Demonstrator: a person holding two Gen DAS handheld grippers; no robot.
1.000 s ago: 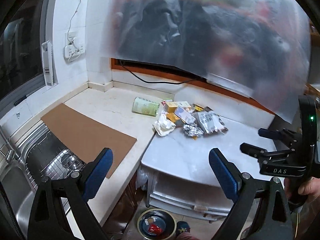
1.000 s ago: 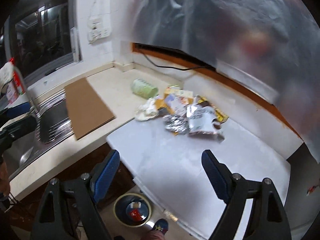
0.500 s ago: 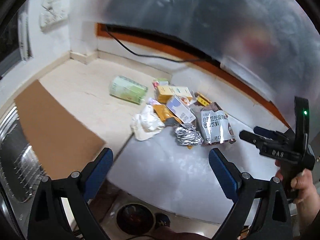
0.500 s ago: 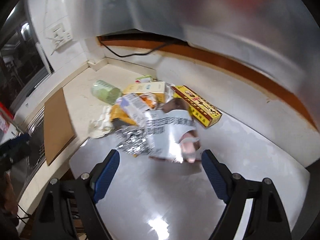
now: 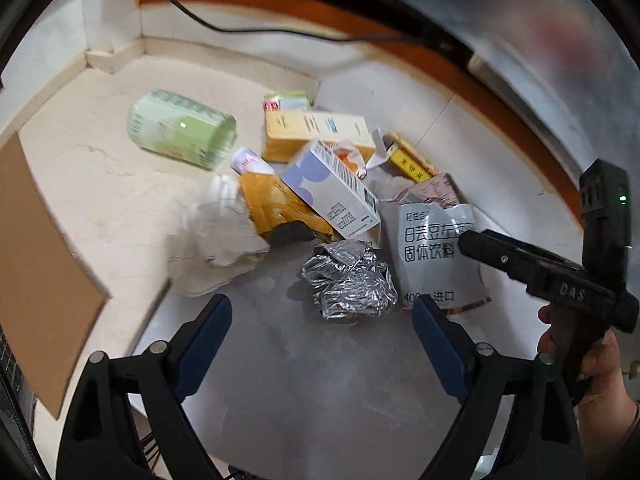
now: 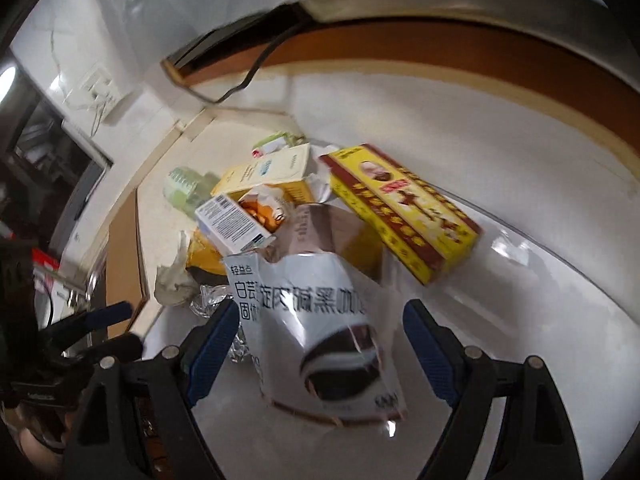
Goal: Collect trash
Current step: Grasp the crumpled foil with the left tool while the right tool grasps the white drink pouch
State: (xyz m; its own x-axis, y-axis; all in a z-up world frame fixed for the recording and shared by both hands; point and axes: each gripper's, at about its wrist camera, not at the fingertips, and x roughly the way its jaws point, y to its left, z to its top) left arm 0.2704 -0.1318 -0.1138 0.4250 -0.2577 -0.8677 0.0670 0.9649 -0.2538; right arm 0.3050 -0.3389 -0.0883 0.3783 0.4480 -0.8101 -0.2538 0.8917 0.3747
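White surface (image 5: pixel 320 380) holds the trash pile: my left hand-held gripper (image 5: pixel 320 316), closing, nothing between, faces foil ball (image 5: pixel 350 276); right hand-held gripper (image 6: pixel 316 324) spread over coffee pouch (image 6: pixel 316 320). Slick pouch may slip.

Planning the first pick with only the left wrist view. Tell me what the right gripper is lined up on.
Observer: The right gripper is open. The white drink pouch lies between its fingers, and neither pad visibly presses it.
Operator: Describe the yellow box behind that pouch.
Observer: The yellow and red box sits to the right of the pile, its printed face up with nothing on top.
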